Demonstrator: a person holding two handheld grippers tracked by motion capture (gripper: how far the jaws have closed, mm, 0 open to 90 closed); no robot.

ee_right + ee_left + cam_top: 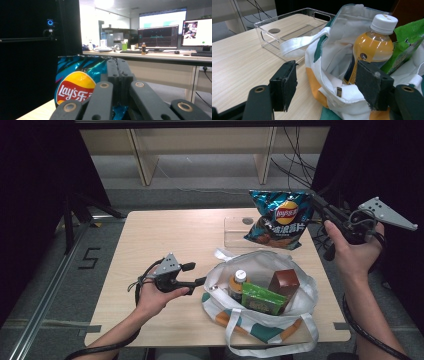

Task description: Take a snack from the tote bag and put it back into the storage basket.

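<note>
A blue Lay's chips bag [279, 217] hangs upright over the table's far right, above a clear plastic tray [234, 234]. My right gripper [316, 201] is shut on the bag's top right corner. In the right gripper view the jaws [117, 65] stand pressed together on the foil of the chips bag [75, 86]. A white tote bag [300, 320] with teal and orange patches sits open at the front. It holds an orange drink bottle [238, 284], a green packet [262, 299] and a brown box [284, 282]. My left gripper [196, 274] is open at the tote's left rim [329, 92], beside the bottle [372, 47].
The wooden table [160, 240] has bare room on its left half. The tote's handles hang over the front edge. A wooden shelf frame [200, 145] and cables stand behind the table. Desks with monitors [160, 35] show far off.
</note>
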